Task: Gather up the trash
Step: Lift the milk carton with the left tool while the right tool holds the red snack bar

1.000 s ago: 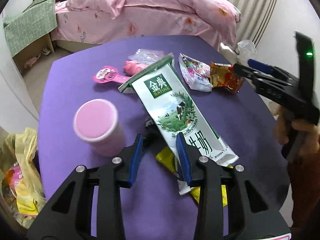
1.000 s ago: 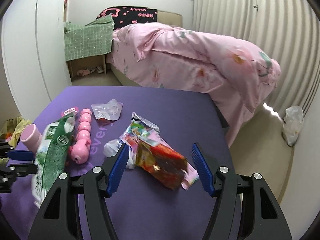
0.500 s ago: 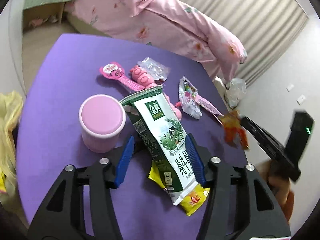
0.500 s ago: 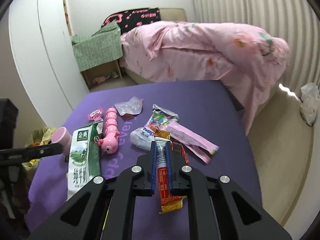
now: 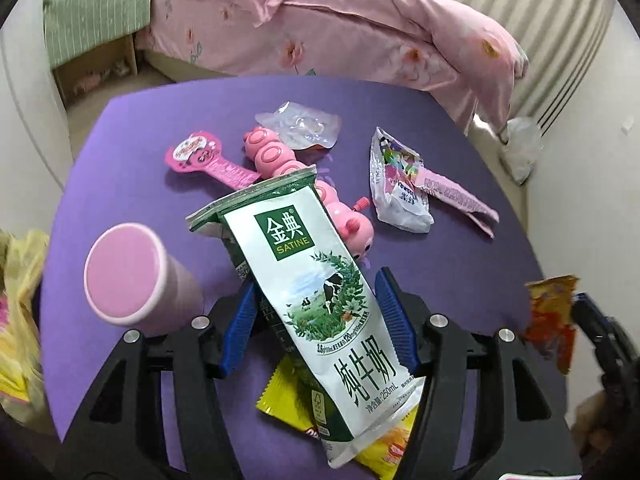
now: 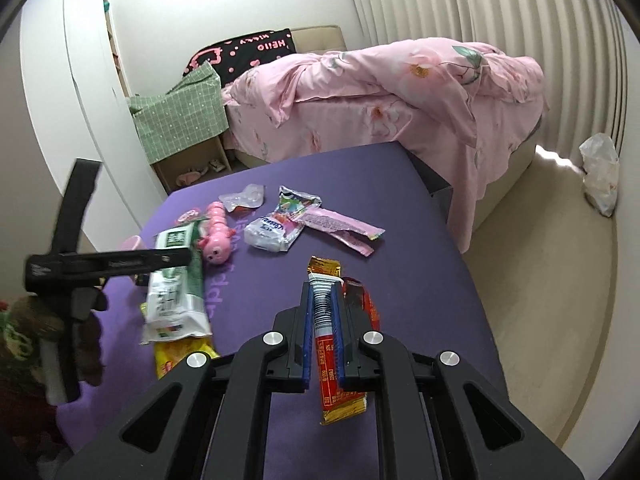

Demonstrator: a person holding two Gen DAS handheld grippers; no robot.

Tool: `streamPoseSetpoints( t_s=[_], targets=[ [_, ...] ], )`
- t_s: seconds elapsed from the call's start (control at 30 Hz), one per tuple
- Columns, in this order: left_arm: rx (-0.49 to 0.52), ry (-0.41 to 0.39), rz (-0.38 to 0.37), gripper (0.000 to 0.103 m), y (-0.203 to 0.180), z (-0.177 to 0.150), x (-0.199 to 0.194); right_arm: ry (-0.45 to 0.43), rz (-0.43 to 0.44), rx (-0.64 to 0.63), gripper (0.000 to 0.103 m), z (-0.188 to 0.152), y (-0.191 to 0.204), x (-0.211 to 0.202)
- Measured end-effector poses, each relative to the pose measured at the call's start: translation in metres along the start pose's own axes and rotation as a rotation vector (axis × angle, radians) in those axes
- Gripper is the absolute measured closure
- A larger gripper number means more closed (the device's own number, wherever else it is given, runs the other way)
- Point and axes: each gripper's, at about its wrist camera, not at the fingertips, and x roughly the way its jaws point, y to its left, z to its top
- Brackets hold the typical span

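The right gripper (image 6: 323, 304) had its jaws clamped tight on a red-and-gold snack wrapper (image 6: 340, 384), which stuck out past the blue pads at both ends and hung above the purple counter (image 6: 420, 248). The left gripper (image 5: 316, 320) pointed steeply down at the counter with its jaws opening; a flattened green-and-white milk carton (image 5: 320, 300) lay slanted between the blue pads, the left pad just beside its edge and the right pad clear of it, so nothing was gripped. Under the carton's near end a yellow wrapper (image 5: 288, 396) peeked out on the counter. To the left of the carton stood a pink cup (image 5: 128, 272), and behind the carton lay a pink caterpillar toy (image 5: 276, 156), partly covered by the carton's top edge. Farther back were a pink flat packet (image 5: 208, 160), a clear plastic pouch (image 5: 304, 130), and, to the right, a crumpled white-and-coloured snack bag (image 5: 400, 192) overlapping a long pink wrapper (image 5: 460, 196). At the left edge of the counter a yellow plastic bag (image 5: 20, 280) hung with coloured scraps inside. A bed with a pink floral quilt (image 6: 400, 96) filled the room behind the counter.
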Motion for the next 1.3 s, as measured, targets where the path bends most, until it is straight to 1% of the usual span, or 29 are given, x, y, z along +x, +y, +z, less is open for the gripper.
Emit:
streamPoseSetpoints(
  t_s=[0.07, 0.13, 0.17, 0.2, 0.3, 0.43, 0.6, 0.63, 0.67, 0.83, 1.0, 1.13, 1.23, 1.3],
  targets=[
    [0.028, 0.006, -0.001, 0.048, -0.004, -0.002, -0.001, -0.001, 0.006, -0.007, 0.093, -0.001, 0.002, -0.002],
    [0.056, 0.015, -0.023, 0.051, -0.004, -0.004, -0.004, -0.002, 0.01, -0.022, 0.093, -0.002, 0.007, -0.004],
    [0.073, 0.01, -0.021, 0.07, -0.004, -0.006, -0.006, -0.003, 0.008, -0.028, 0.093, -0.002, 0.009, -0.004],
    [0.091, 0.01, -0.016, 0.074, -0.003, -0.006, -0.008, -0.006, 0.006, -0.035, 0.093, -0.002, 0.011, -0.005],
    [0.096, 0.023, -0.064, 0.077, 0.002, -0.008, -0.013, -0.013, 0.011, -0.047, 0.093, -0.002, 0.02, -0.007],
    [0.107, 0.005, -0.117, 0.082, 0.012, -0.014, -0.031, -0.015, 0.026, -0.056, 0.093, -0.003, 0.029, -0.01],
    [0.123, -0.046, -0.162, 0.086, 0.026, -0.022, -0.069, -0.028, 0.044, -0.078, 0.093, 0.0, 0.043, -0.017],
    [0.127, -0.067, -0.167, 0.088, 0.03, -0.024, -0.081, -0.032, 0.048, -0.083, 0.093, 0.001, 0.046, -0.019],
    [0.131, -0.081, -0.169, 0.093, 0.032, -0.024, -0.088, -0.037, 0.054, -0.09, 0.093, 0.002, 0.051, -0.021],
    [0.15, -0.164, -0.162, 0.095, 0.05, -0.034, -0.131, -0.067, 0.075, -0.146, 0.093, 0.012, 0.078, -0.03],
    [0.142, -0.188, -0.176, 0.096, 0.066, -0.044, -0.153, -0.075, 0.096, -0.186, 0.093, 0.015, 0.099, -0.034],
    [0.128, -0.18, -0.184, 0.096, 0.082, -0.052, -0.157, -0.069, 0.112, -0.207, 0.093, 0.015, 0.112, -0.033],
    [0.091, -0.146, -0.192, 0.096, 0.096, -0.056, -0.148, -0.052, 0.126, -0.201, 0.093, 0.012, 0.116, -0.029],
    [0.074, -0.117, -0.183, 0.096, 0.103, -0.057, -0.138, -0.038, 0.134, -0.195, 0.093, 0.009, 0.117, -0.025]
  ],
)
